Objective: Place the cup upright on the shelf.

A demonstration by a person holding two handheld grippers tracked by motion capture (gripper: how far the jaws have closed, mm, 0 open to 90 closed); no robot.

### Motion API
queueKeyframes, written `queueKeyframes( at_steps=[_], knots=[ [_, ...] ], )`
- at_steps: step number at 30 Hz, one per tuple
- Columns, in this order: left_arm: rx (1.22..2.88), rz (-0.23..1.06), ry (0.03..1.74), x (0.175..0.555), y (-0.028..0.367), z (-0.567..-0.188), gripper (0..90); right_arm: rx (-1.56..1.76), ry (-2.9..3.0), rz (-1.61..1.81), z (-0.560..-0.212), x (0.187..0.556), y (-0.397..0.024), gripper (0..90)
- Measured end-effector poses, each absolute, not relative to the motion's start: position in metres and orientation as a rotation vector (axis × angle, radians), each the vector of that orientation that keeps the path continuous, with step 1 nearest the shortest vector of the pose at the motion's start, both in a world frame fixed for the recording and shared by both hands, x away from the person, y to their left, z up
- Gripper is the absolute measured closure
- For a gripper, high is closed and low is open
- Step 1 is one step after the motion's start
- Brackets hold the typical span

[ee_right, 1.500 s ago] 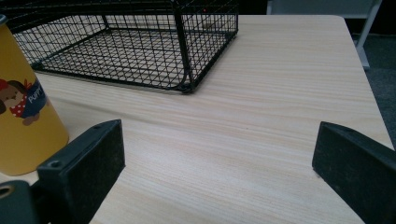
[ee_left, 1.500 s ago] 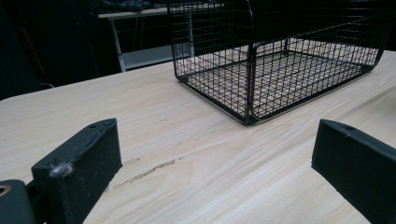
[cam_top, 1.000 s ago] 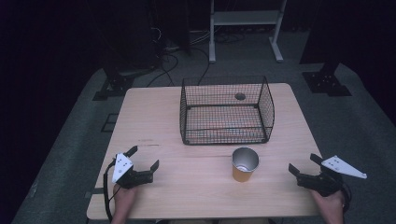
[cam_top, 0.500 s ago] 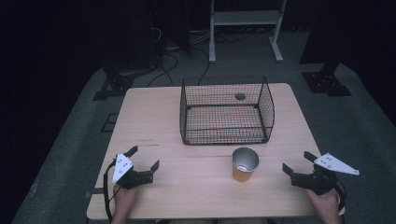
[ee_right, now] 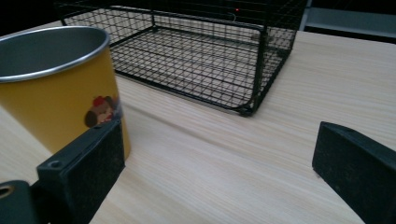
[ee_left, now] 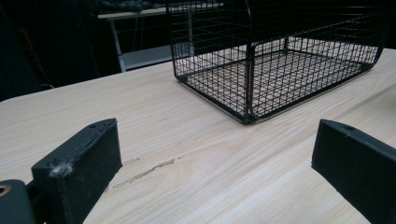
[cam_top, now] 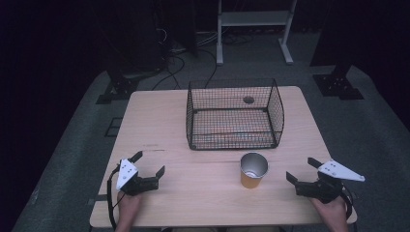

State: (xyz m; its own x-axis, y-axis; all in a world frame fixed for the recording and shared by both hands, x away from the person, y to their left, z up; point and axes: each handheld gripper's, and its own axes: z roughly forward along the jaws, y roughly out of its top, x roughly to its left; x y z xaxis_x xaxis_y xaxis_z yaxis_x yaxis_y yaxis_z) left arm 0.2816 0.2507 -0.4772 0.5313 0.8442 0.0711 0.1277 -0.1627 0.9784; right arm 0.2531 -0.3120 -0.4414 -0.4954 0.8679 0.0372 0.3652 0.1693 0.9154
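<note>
- Fingers of the left gripper (cam_top: 148,164) spread wide apart, nothing between them, held low over the table (cam_top: 159,121) on the near-left side of the wire basket (cam_top: 234,113).
- Fingers of the right gripper (cam_top: 302,170) likewise wide apart and empty, near-right of the basket, well apart from the left one.
- Held from behind by the left hand (cam_top: 126,205) and right hand (cam_top: 332,212), both at the near table edge.
- Yellow cup (cam_top: 253,170) upright with a metal-grey inside, just in front of the basket's near wall, between the two grippers and closer to the right one (cartoon sticker on its side in the right gripper view, subject too small to tell).
- Basket empty as far as the mesh allows, though a dark round spot (cam_top: 248,100) shows at its far end, possibly a hole in the tabletop.
- Faint dark scuff (ee_left: 144,171) on the wood near-left of the basket.
</note>
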Motion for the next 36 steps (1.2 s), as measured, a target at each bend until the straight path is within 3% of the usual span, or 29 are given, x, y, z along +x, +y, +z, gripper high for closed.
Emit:
queueKeyframes(
  at_steps=[36],
  knots=[
    [1.633, 0.786, 0.839, 0.282, 0.251, -0.477, 0.8, 0.976, 2.164, 1.331, -0.441, 0.238, -0.263, 1.8]
  ],
)
